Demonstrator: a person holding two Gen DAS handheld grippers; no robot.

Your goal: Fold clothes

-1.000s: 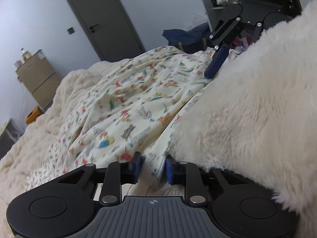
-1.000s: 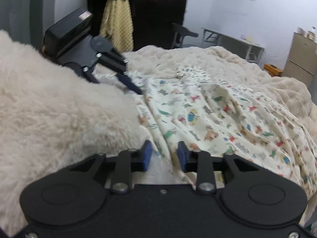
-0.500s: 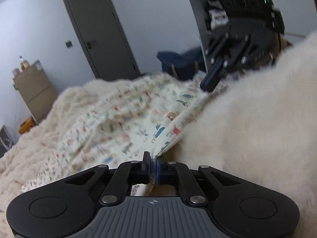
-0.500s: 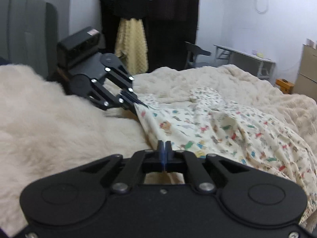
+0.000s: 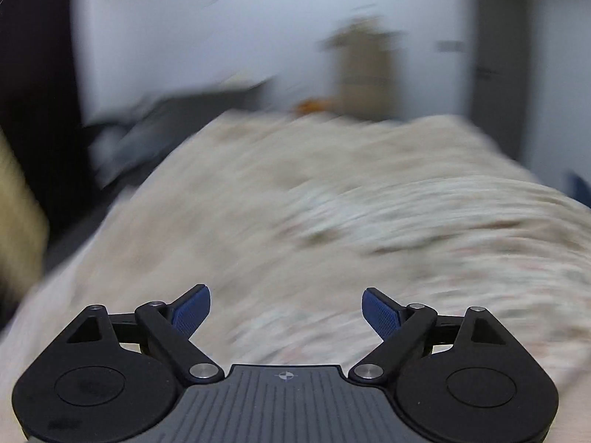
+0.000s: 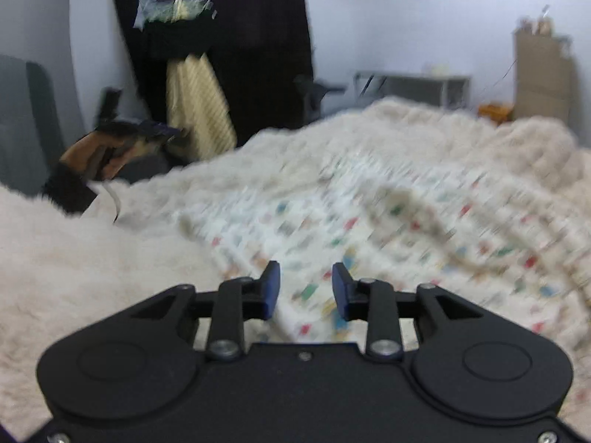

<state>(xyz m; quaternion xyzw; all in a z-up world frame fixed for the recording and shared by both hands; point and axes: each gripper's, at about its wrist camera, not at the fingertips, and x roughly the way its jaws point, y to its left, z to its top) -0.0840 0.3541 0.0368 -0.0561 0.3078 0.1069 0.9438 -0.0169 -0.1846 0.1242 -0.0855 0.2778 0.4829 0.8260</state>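
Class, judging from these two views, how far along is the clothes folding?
Done: nothing certain; the printed garment lies rumpled on the fluffy blanket. In hand: nothing; the left hand-held gripper is wide open and the right hand-held gripper open over the cloth. Left: smoothing and folding. Blur hides finer detail.

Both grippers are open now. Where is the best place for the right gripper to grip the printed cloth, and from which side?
Likely the near edge of the printed cloth, just ahead of the open right gripper. That edge lies free on the fluffy blanket, so a low approach straight forward, one finger over and one under, should catch it. Blur hides finer folds.
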